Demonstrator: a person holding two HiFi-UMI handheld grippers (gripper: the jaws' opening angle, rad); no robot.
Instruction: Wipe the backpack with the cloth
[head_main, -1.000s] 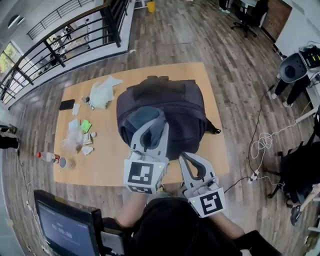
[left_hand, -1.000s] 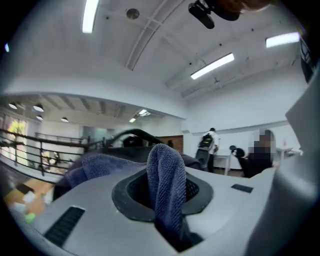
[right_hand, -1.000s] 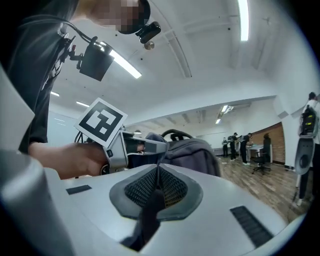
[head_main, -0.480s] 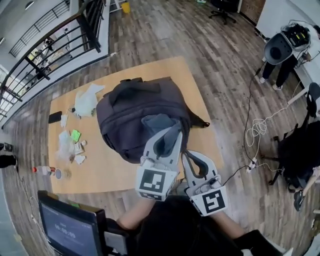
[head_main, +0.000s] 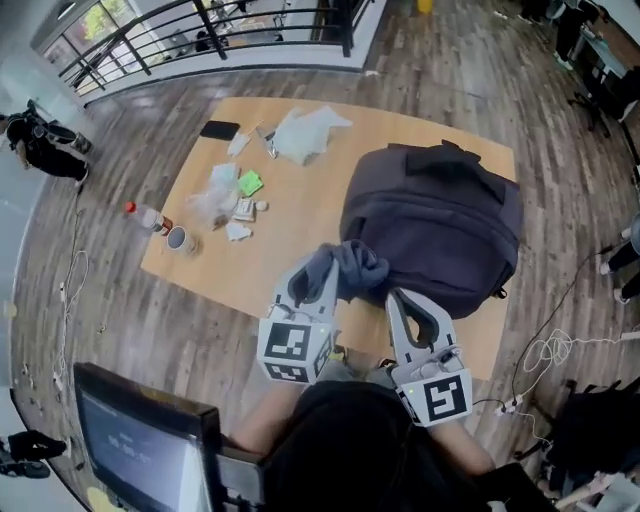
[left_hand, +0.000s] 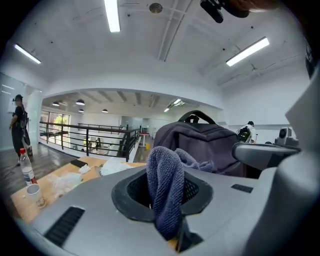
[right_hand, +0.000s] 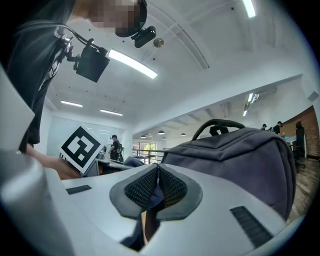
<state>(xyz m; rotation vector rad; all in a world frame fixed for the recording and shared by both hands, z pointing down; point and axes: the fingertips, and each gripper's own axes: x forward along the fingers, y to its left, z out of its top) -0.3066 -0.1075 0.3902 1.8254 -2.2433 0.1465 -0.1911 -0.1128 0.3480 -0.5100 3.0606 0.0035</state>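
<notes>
Currently the left gripper (head_main: 322, 278) is clamping a blue-grey cloth (head_main: 352, 268). The fabric is bunching between its jaws and spilling over the tips in a thick fold. In the left gripper view the cloth is hanging right in front of the dark grey backpack (head_main: 435, 228); whether the two are touching is not clear. From the head view the cloth is sitting at the backpack's near left corner.

The backpack is lying on the right part of the wooden table (head_main: 290, 225), with its carry handle (head_main: 440, 152) pointing toward the far edge.

The right gripper (head_main: 405, 305) is hovering just beside the left one, at the near edge of the backpack. Its jaws are pressing together, pad against pad, and gripping none of the task's things.

Across the left half of the table, well apart from the backpack, other things are lying about:
- a black phone (head_main: 218, 129) and a crumpled white plastic bag (head_main: 305, 130) near the far edge
- a green packet (head_main: 249, 183) among small scraps of wrapping
- a red-capped bottle (head_main: 148, 216) with a cup (head_main: 180, 240) just beside it, near the left edge
</notes>
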